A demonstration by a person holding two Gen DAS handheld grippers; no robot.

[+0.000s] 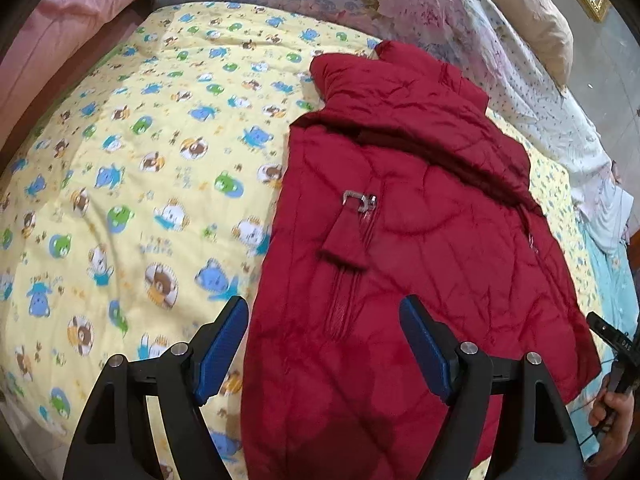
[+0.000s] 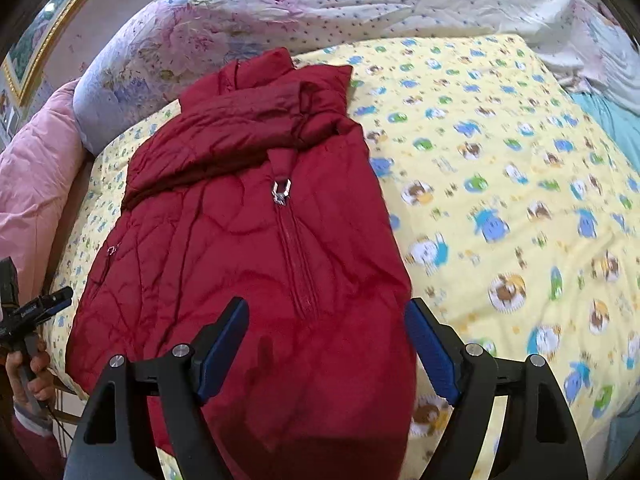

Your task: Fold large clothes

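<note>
A dark red quilted jacket (image 1: 400, 220) lies on the bed, folded into a long narrow shape with its collar at the far end. A zip with a metal pull (image 1: 360, 202) runs down its middle. My left gripper (image 1: 324, 344) hangs open above the jacket's near left edge, blue pads wide apart and gripping nothing. In the right wrist view the same jacket (image 2: 248, 240) shows its zip pull (image 2: 281, 192). My right gripper (image 2: 328, 346) is open over the near right part of the jacket, with nothing between its pads.
A yellow cartoon-print quilt (image 1: 140, 160) covers the bed under the jacket and spreads wide to both sides (image 2: 500, 200). A floral duvet (image 2: 280, 12) and a pink pillow (image 1: 60, 40) are heaped at the far end. A hand (image 1: 612, 408) holds the other tool at the frame edge.
</note>
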